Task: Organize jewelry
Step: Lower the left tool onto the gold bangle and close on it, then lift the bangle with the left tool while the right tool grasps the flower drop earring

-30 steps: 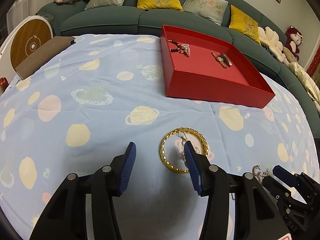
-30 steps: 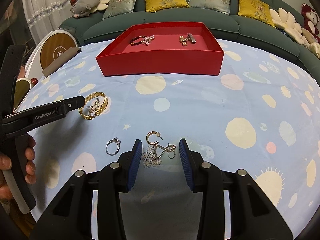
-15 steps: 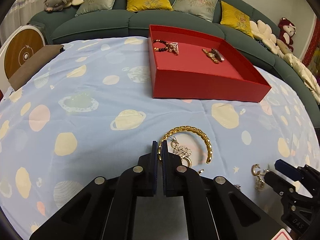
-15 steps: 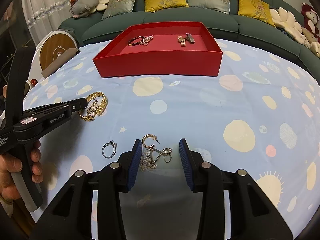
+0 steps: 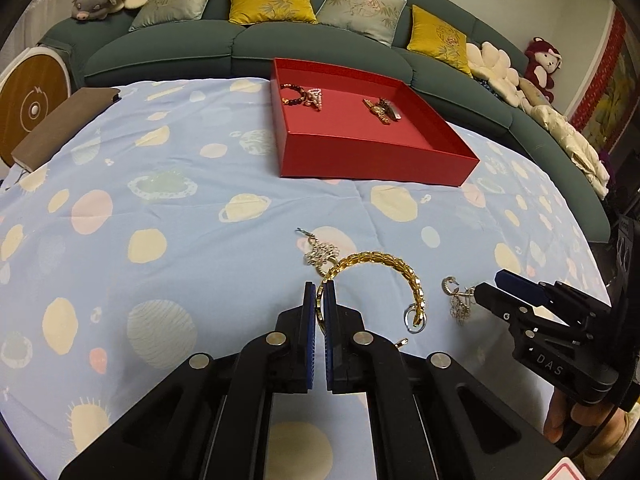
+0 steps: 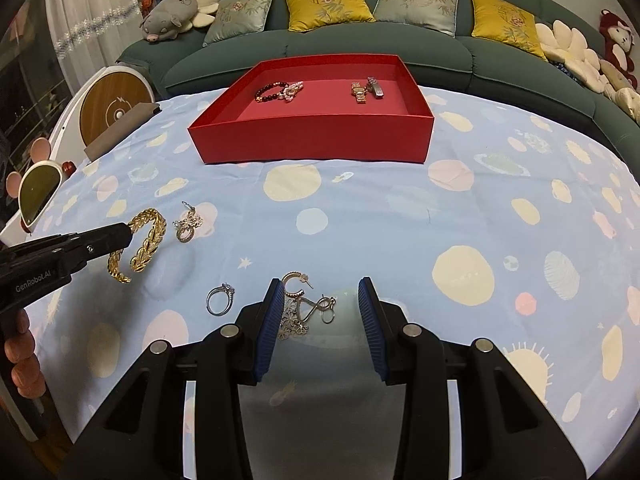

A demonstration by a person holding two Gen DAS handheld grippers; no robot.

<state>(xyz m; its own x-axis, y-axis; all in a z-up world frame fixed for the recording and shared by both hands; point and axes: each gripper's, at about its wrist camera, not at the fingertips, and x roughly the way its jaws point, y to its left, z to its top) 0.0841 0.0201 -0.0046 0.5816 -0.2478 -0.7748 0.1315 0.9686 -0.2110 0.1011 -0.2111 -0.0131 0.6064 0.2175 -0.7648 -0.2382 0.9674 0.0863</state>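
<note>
Gripping the gold bangle point(image 5: 378, 264) by 1 end, the left gripper point(image 5: 319, 300) is pressing its 2 blue pads together on the chain-like band, so the bangle is hanging out in front of it, tilted above the blue cloth point(image 5: 160, 240). In the right wrist view the same bangle point(image 6: 146, 240) is sticking out from the tip of that tool at the left side. A silver filigree earring point(image 5: 320, 254) is lying on the cloth just beyond the bangle, and a silver ring point(image 6: 220, 300) is lying nearer to the right gripper point(image 6: 320, 312). This right gripper is standing with its jaws wide apart, and a little heap of gold earrings point(image 6: 306, 306) is lying between its fingers, closer to the left one; I cannot tell if the finger is touching it. Farther away on the cloth the red tray point(image 6: 312, 140) is sitting, and inside it a dark bead bracelet point(image 6: 276, 91) and a gold watch point(image 6: 360, 92) are resting near the back wall, apart from each other. Behind the table a green sofa point(image 6: 360, 48) with yellow and grey cushions is curving around.
</note>
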